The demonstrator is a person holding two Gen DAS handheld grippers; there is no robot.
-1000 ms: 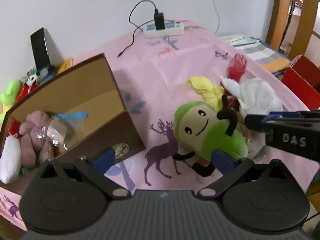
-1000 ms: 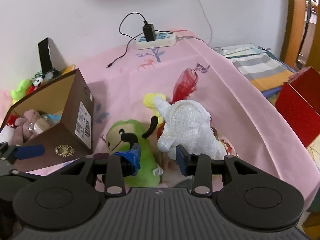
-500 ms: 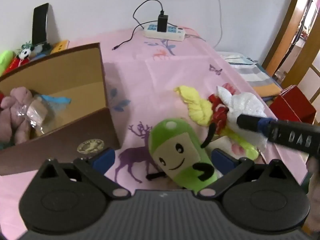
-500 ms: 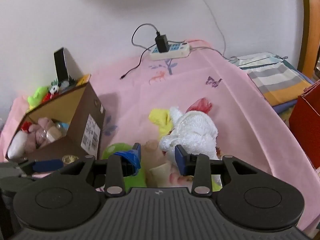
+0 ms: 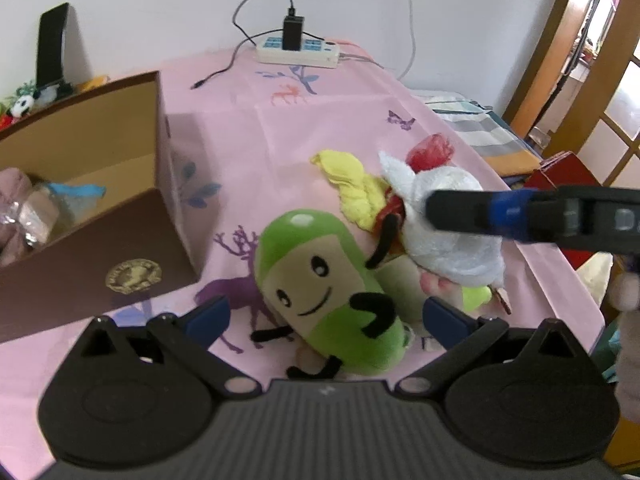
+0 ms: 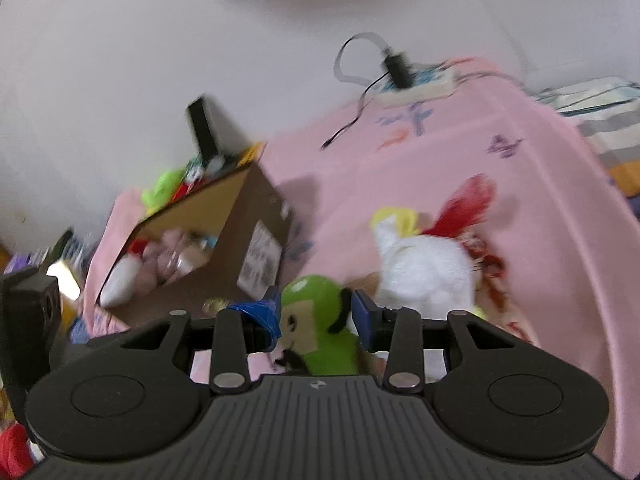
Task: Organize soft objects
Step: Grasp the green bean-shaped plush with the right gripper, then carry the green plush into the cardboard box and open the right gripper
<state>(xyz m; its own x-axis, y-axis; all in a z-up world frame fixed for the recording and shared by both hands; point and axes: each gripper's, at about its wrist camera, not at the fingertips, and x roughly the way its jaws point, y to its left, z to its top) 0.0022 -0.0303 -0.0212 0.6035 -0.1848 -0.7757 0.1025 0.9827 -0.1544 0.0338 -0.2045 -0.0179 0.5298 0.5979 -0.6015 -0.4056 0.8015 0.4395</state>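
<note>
Now, left tool [image 5: 324, 316]: black plastic, blue pads spread wide on either side of the green plush, not pressing on it.
Right tool [image 6: 316, 312]: its jaws are opening; the green plush's rounded head sits between the blue pads, contact unclear in the blur.
Green plush [image 5: 324, 284]: smooth, capsule-shaped, beige face with stitched smile, thin black limbs, lying on the tabletop.
White plush [image 5: 448, 232]: fluffy, lumpy, red tuft on top, just beside the green one.
Yellow cloth [image 5: 348, 188]: crinkled, touching the white plush.
Cardboard box [image 5: 100, 216]: brown, open-topped, gold round emblem, holding a pink fuzzy toy [image 5: 12, 208].
Tabletop [image 5: 304, 128]: pink cloth printed with purple deer.
Power strip [image 5: 298, 50]: white, rectangular, by the wall.
</note>
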